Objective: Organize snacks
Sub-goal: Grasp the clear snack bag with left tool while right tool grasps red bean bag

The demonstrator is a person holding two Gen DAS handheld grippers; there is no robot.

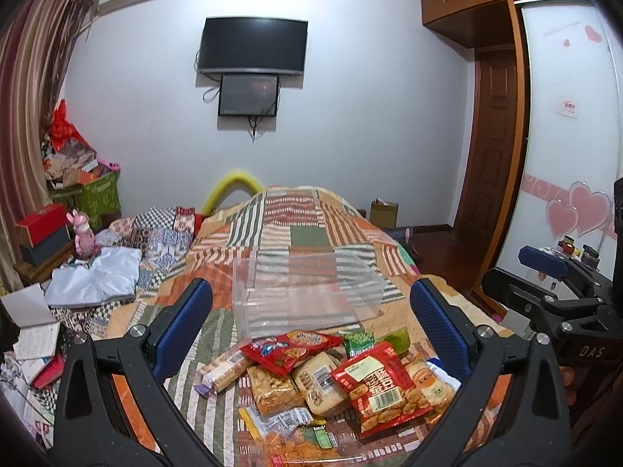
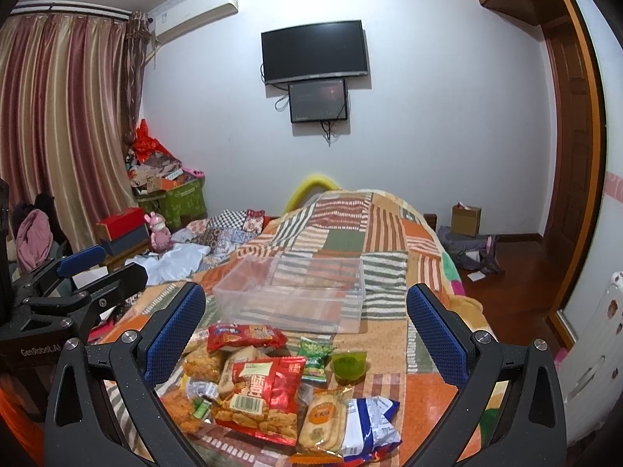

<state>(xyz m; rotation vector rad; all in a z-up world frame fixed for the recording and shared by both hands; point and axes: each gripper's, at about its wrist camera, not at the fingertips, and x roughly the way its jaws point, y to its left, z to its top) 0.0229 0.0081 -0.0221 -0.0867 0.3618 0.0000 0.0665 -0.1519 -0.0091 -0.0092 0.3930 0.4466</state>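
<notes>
A pile of snack packs lies on the patchwork bedspread in front of both grippers: a big red pack (image 1: 379, 387) (image 2: 264, 393), a smaller red pack (image 1: 290, 348) (image 2: 243, 336), a green packet (image 2: 315, 358), a green jelly cup (image 2: 347, 366) and a blue-white pack (image 2: 370, 420). An empty clear plastic box (image 1: 307, 292) (image 2: 292, 297) stands just behind the pile. My left gripper (image 1: 311, 330) is open and empty above the pile. My right gripper (image 2: 307, 330) is open and empty above it too.
The bedspread (image 1: 296, 214) covers the bed; its right edge drops to a wooden floor (image 2: 518, 272). Clothes and papers (image 1: 97, 276) clutter the left side. The right gripper shows at the right edge of the left wrist view (image 1: 553, 272).
</notes>
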